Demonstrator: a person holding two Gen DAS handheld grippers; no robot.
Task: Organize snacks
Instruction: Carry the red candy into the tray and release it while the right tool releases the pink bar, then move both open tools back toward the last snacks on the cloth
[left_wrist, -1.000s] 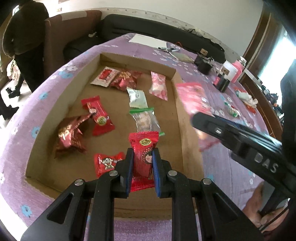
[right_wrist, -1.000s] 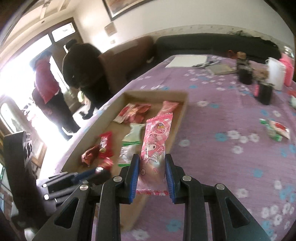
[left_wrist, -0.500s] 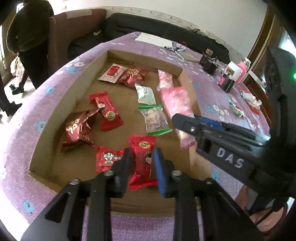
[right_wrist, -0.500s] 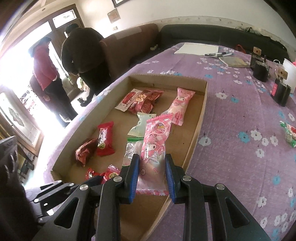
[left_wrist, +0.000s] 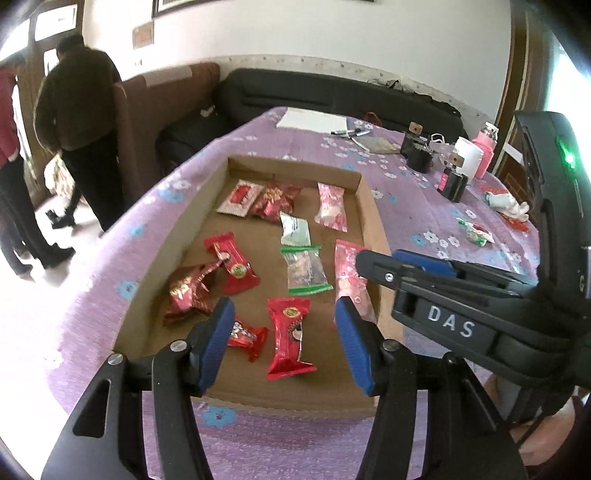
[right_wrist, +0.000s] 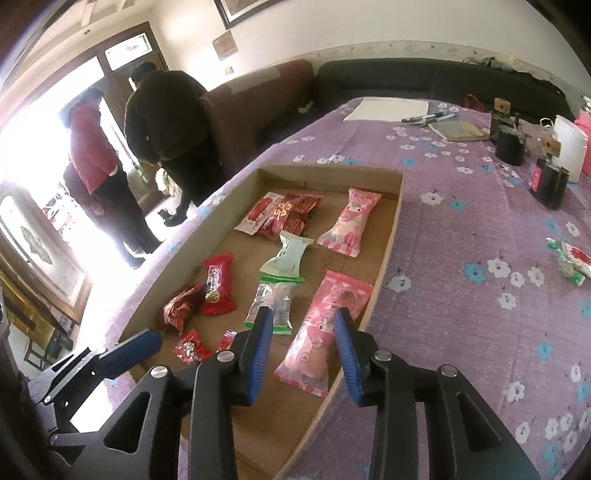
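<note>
1. Tray (left_wrist: 373, 206): we record a shallow cardboard tray on the bench (left_wrist: 413, 221), which carries a purple flowered cloth.
2. Left claw (left_wrist: 284, 336): we see its jaws opening, clear of everything. The red packet (left_wrist: 290, 339) lies flat on the tray floor below the gap, released.
3. Right claw (right_wrist: 301, 347): we see its jaws opening too. The pink packet (right_wrist: 325, 325) lies between them on the tray floor by the right wall; the pads do not press it.
4. Other snacks in the tray, as we count them in the left view: a small red packet (left_wrist: 245, 336) just beside the first; a crumpled foil packet (left_wrist: 188, 291); a second red bar (left_wrist: 232, 264); a clear green-edged bag (left_wrist: 304, 269); a pale green sachet (left_wrist: 294, 229); a second pink packet (left_wrist: 331, 206) and two red-and-white packets (left_wrist: 258, 197) near the far wall.
5. Outside the tray, we note loose sweets (right_wrist: 570, 262) on the cloth, well apart.
</note>
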